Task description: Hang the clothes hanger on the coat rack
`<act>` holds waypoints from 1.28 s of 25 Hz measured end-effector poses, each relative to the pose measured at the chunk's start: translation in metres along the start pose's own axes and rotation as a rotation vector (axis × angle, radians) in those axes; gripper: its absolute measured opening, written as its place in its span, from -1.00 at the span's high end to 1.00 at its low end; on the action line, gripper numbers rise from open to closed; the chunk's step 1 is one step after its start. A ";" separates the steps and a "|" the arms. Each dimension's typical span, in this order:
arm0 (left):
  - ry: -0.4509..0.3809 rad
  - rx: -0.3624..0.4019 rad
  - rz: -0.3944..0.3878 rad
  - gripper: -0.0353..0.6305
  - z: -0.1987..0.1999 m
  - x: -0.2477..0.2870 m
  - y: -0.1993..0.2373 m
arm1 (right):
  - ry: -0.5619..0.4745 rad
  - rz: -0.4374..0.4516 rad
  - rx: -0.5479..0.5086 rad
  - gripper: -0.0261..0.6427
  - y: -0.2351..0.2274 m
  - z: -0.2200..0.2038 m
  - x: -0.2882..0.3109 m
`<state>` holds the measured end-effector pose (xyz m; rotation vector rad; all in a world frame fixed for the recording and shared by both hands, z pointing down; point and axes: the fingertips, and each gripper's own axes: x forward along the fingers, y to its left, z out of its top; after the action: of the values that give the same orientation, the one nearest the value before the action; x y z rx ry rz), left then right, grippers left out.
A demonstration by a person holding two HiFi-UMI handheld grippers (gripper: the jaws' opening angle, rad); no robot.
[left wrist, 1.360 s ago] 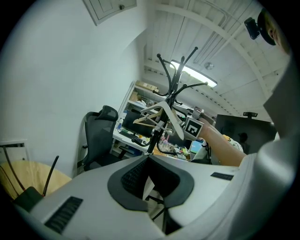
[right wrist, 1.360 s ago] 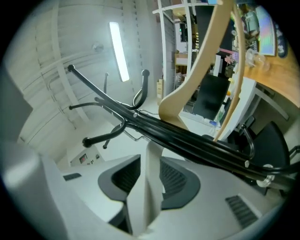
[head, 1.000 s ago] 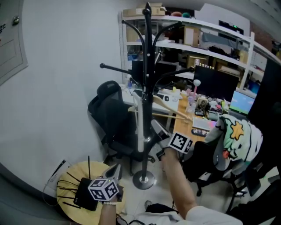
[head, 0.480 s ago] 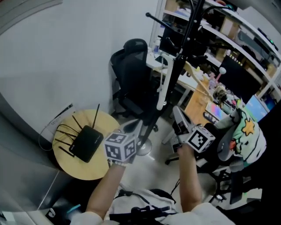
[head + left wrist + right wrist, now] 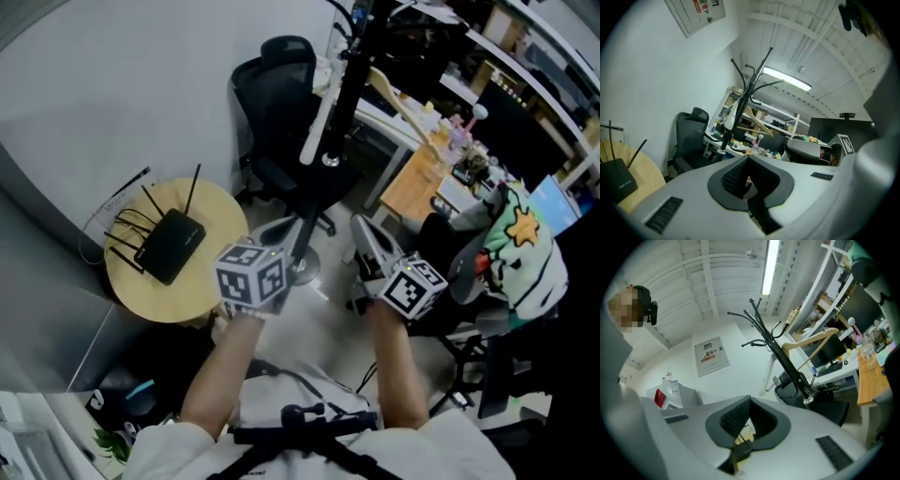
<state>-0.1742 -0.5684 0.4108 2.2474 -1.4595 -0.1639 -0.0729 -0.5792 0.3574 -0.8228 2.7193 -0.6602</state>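
**A:** What's shown?
**B:** The left tongs [image 5: 284,226], closed and empty, are just left of the coat rack [image 5: 339,111]. The right tongs [image 5: 362,223], also closed, are just right of it. The wooden hanger [image 5: 395,95] hangs on it.
**A:** Any risk?
**B:** Knocking the rack could shake the hanger off.

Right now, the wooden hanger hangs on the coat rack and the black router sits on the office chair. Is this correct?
No: the black router sits on the round wooden table, as the head view shows. The wooden hanger does hang on the coat rack.
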 end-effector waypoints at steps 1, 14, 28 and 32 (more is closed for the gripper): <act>0.004 0.005 -0.001 0.90 -0.007 0.002 -0.010 | 0.004 0.004 0.005 0.93 -0.005 -0.004 -0.013; 0.065 0.015 0.026 0.90 -0.095 -0.020 -0.114 | 0.138 0.008 0.002 0.93 -0.003 -0.061 -0.118; 0.104 0.022 -0.055 0.90 -0.092 -0.067 -0.098 | 0.135 -0.112 -0.003 0.92 0.045 -0.102 -0.101; 0.109 0.008 -0.066 0.90 -0.093 -0.076 -0.092 | 0.147 -0.134 0.002 0.92 0.052 -0.113 -0.098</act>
<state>-0.0987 -0.4417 0.4430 2.2753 -1.3326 -0.0552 -0.0550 -0.4448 0.4393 -1.0001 2.8110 -0.7795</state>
